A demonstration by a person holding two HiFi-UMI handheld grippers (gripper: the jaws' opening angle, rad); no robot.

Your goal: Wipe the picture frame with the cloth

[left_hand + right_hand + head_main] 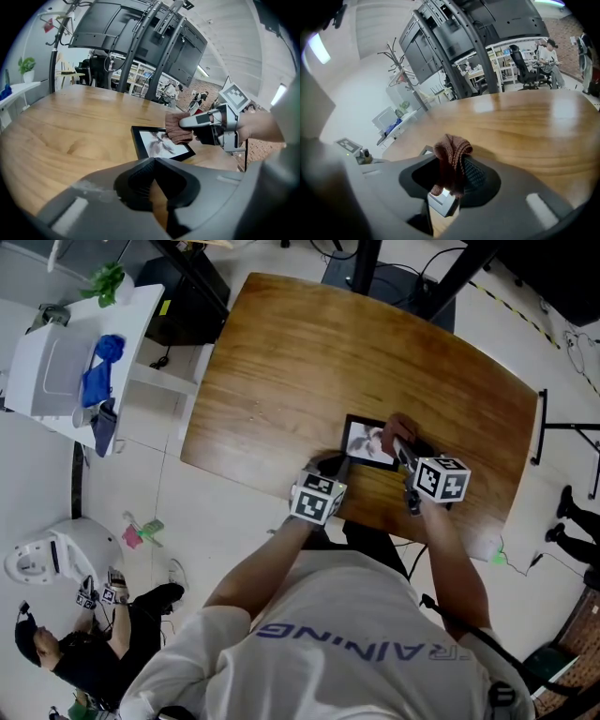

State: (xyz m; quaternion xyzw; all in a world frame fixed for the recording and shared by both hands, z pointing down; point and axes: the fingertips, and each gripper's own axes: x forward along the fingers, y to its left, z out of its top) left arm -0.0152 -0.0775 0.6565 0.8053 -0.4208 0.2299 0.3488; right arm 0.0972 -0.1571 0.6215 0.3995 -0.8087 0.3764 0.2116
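Pinching cloth [451, 152], right tool [450, 176], atop picture frame [158, 145]

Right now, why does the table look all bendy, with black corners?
Left gripper view: the wide lens bows the table and darkens the corners; the frame looks sharp. Right gripper view: same bend, shiny glare on the table, cloth clear. Head view: even light, soft shadows.
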